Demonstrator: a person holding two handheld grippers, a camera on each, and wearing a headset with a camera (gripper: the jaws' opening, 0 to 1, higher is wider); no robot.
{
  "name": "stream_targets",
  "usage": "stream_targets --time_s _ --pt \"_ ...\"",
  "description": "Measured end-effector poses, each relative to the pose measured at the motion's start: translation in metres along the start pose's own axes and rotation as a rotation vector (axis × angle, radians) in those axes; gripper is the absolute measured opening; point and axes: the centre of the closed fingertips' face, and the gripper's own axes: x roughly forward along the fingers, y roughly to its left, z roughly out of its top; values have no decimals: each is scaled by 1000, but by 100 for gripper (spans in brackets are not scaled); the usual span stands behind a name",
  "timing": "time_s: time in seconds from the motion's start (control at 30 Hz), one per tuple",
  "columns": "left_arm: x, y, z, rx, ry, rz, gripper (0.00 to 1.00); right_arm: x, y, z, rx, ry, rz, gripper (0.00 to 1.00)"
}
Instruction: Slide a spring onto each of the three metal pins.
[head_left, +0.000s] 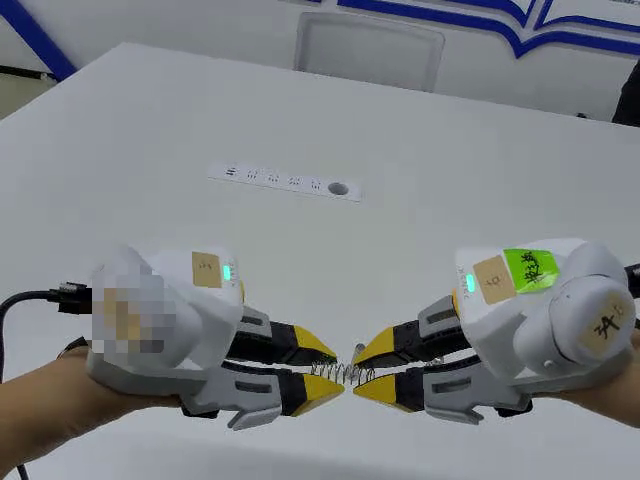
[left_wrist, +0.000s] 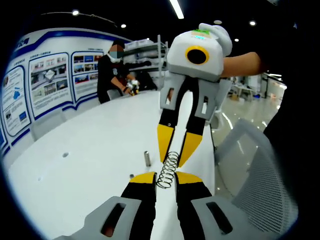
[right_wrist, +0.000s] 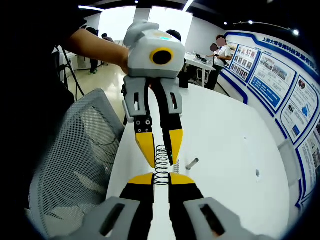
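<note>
While over table (head_left: 300, 120), spring (head_left: 346, 375) between left tongs (head_left: 328, 370) and right tongs (head_left: 362, 370).

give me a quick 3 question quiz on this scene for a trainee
1. True or false: the spring lies loose, with nothing touching it.
2. The spring is held by: A the left gripper alone, B the right gripper alone, C both.
3. What colour are the gripper tips?
Key: 1 false; 2 C; 3 yellow.
</note>
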Motion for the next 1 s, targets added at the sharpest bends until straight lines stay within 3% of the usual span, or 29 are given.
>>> stream_targets --time_s 0.13,0.2,0.53,0.6,0.7,1.0 --pt "1 -1 -1 23 11 -3 12 0 0 0 -2 4 -3 11" --pt "0 -2 -2 67 20 0 11 0 0 0 -10 5 -8 11" --pt "-5 -1 1 71 14 -6 10 -1 -1 4 4 -38 -7 17" --pt "-6 0 2 73 12 -9 10 -2 -11 -2 -36 -12 -64 17" --pt "-6 1 4 79 10 -10 10 -2 -8 -3 39 -40 -32 16" --pt "-5 4 6 85 8 -7 10 -10 -11 6 91 -121 -27 12"
